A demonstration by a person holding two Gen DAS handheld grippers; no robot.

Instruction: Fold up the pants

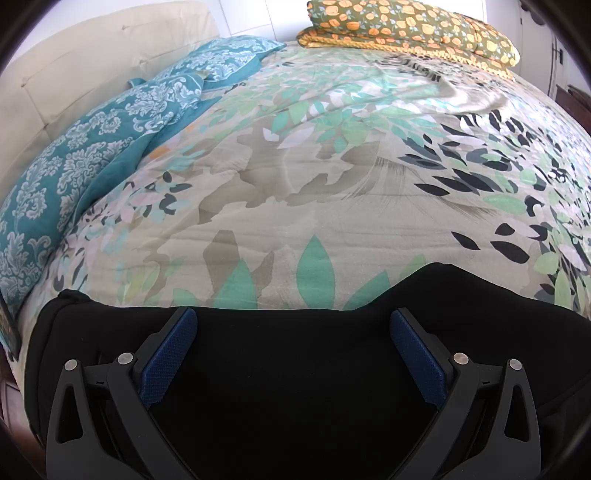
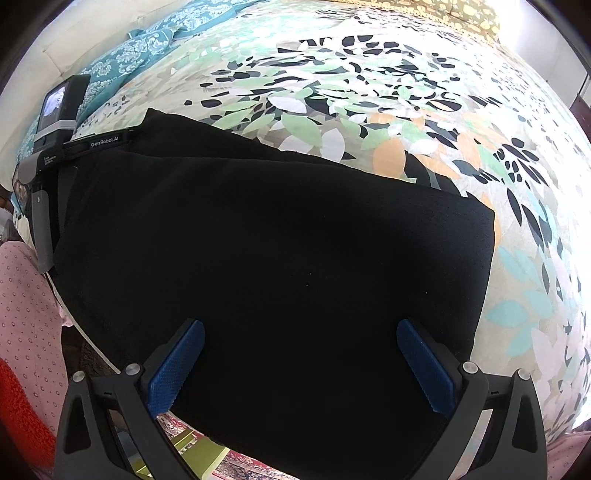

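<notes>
Black pants (image 2: 280,236) lie folded in a thick flat stack on the near edge of a bed with a leaf-print cover (image 2: 369,92). In the left wrist view the pants (image 1: 295,369) fill the bottom of the frame. My left gripper (image 1: 293,317) is open, its blue pads (image 1: 170,354) spread wide just above the fabric, holding nothing. My right gripper (image 2: 301,328) is open too, its blue pads (image 2: 424,369) hovering over the near part of the pants. The left gripper's body (image 2: 55,155) shows at the pants' left end in the right wrist view.
Teal patterned pillows (image 1: 92,140) lie at the left by a cream headboard (image 1: 74,66). A folded olive floral quilt (image 1: 413,29) sits at the far side of the bed. A pink dotted cloth (image 2: 26,302) and a patterned rug (image 2: 240,461) are below the bed's edge.
</notes>
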